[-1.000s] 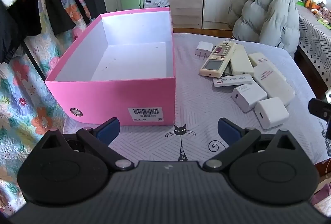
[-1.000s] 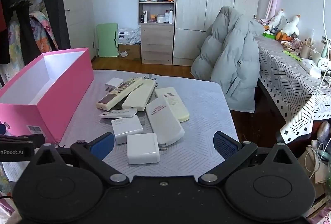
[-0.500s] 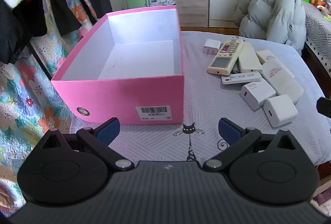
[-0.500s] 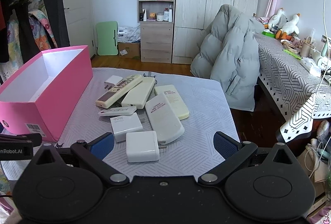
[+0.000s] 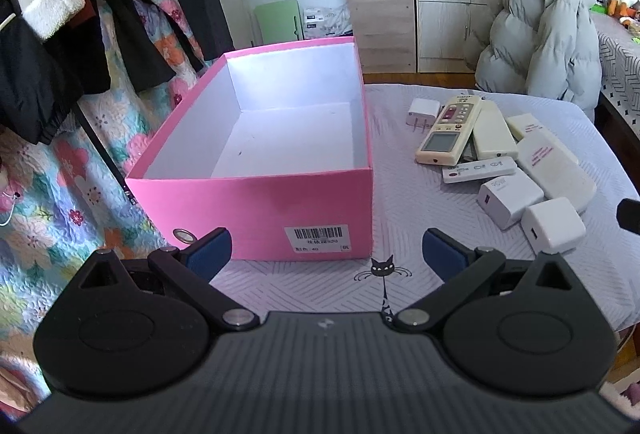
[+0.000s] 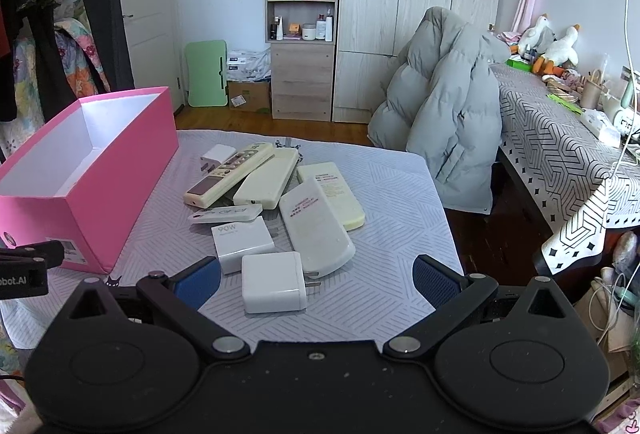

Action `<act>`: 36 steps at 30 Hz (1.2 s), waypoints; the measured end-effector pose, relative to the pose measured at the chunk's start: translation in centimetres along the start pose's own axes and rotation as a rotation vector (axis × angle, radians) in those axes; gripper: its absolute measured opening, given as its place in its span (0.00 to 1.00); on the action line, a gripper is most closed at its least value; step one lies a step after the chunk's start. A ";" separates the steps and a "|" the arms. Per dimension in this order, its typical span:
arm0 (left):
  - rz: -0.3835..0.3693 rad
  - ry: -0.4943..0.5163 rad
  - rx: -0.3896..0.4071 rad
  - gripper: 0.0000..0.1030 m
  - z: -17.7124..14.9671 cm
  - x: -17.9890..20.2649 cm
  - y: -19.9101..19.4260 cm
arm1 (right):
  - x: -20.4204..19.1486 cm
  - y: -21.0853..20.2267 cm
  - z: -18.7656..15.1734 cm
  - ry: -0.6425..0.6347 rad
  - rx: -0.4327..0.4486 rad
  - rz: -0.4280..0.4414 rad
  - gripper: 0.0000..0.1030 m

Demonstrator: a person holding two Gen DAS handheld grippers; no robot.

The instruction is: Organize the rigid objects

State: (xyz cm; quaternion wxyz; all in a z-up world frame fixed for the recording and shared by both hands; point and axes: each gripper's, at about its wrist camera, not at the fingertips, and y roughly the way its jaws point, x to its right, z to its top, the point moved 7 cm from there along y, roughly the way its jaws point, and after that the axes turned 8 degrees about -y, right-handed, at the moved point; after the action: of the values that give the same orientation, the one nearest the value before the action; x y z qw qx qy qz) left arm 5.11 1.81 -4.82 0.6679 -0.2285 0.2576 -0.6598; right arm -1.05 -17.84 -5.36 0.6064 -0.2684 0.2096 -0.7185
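We're at the start: nothing is in the pink box (image 5: 256, 201) yet, its white floor is bare, and all the rigid items sit in a cluster on the tablecloth (image 6: 400, 193) to the right of the box.

Left gripper (image 5: 326, 254) hovers just in front of the box's near wall w/ the barcode label, jaws spread wide, holding nothing. Right gripper (image 6: 316, 282) is also spread wide and empty, hovering right over the nearest piece, a white square charger (image 6: 274, 282), which lies between its fingers in view but isn't clamped.

Rest of the pile, relative to the box: a second white charger marked 90W (image 6: 242, 240) just beyond the square one, a slim white remote (image 6: 226, 213) beside it, a remote w/ screen (image 6: 228, 173) and a plain cream remote (image 6: 268, 177) leaning together, two more white remotes (image 6: 316, 230) overlapping on the far-right side, and a small plug adapter (image 6: 216, 155) closest to the box's far end.

Our read: step in hand is the 1st pick. Next move prob. calls for lowering the right gripper around the square charger, closing on its flat sides, then carrying it left over the box rim. Prongs stick out on the charger's right side, so grip the body, not them.
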 end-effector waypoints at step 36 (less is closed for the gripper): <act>0.010 0.002 0.035 1.00 0.0 -0.6 -0.4 | 0.2 0.0 0.1 0.017 -0.006 0.019 1.00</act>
State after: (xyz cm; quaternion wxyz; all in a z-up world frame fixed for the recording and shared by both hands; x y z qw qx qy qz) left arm 4.82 2.38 -4.51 0.6749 -0.2146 0.2477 -0.6611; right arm -0.97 -18.00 -5.29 0.6105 -0.2622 0.2195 -0.7144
